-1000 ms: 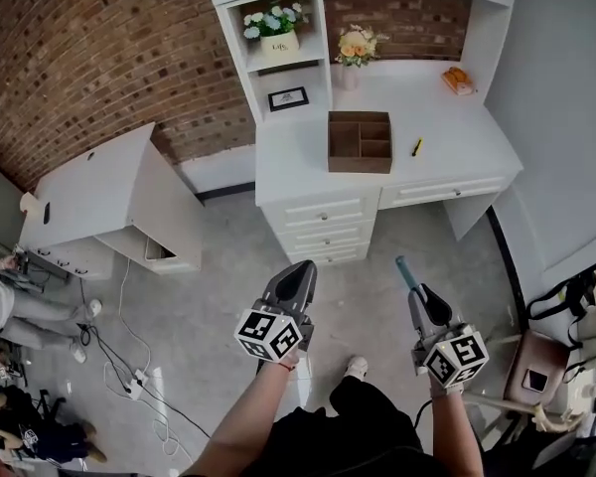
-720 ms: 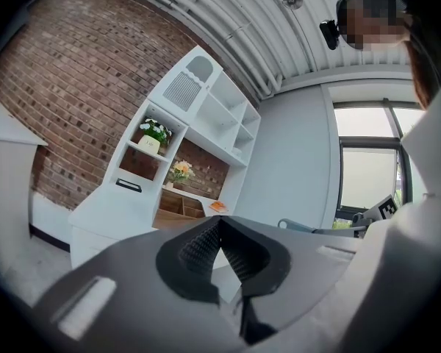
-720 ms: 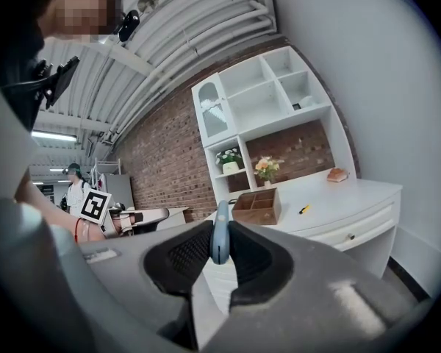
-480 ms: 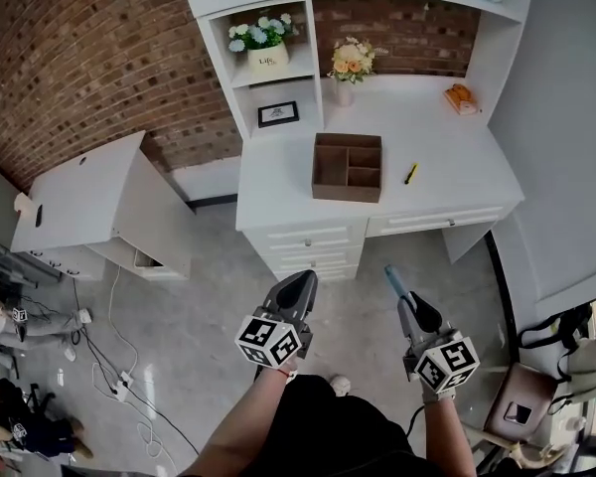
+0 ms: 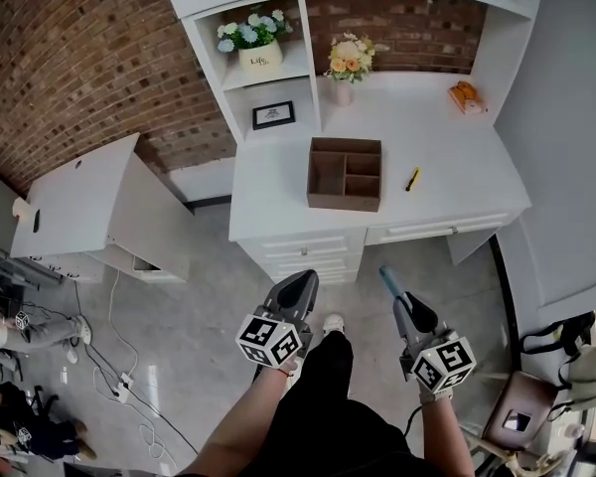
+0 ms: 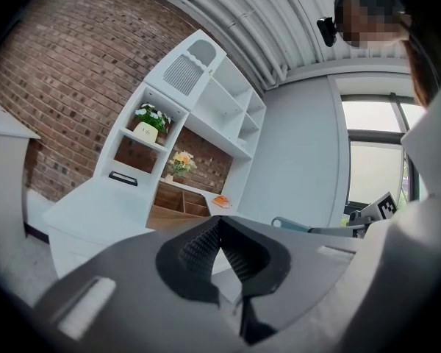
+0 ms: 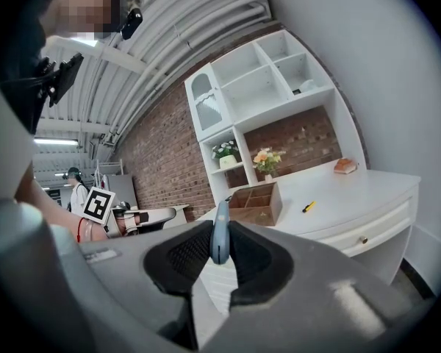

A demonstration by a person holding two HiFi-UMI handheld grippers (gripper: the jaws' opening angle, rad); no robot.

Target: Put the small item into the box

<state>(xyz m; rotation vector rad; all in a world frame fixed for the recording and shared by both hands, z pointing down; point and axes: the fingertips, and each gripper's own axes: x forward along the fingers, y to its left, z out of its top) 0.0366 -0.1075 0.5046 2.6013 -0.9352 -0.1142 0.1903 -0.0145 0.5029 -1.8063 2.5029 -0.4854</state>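
A brown wooden box (image 5: 345,173) with several compartments stands on the white desk (image 5: 447,157); it also shows as the box (image 7: 256,204) in the right gripper view and the box (image 6: 178,201) in the left gripper view. My right gripper (image 5: 402,301) is shut on a slim blue-grey item (image 5: 387,278), the item (image 7: 220,234) standing up between its jaws. My left gripper (image 5: 302,287) is shut with nothing in it, its jaws meeting at the tips (image 6: 218,226). Both grippers hang over the floor, short of the desk.
A small yellow pen-like thing (image 5: 413,179) lies on the desk right of the box. A flower vase (image 5: 344,66), an orange object (image 5: 465,97), a picture frame (image 5: 273,115) and a potted plant (image 5: 250,40) sit at the back. A white cabinet (image 5: 89,207) stands left; cables (image 5: 114,351) lie on the floor.
The view has come closer to the desk, so the box and desk sit lower and nearer in the head view. Both grippers keep their state.
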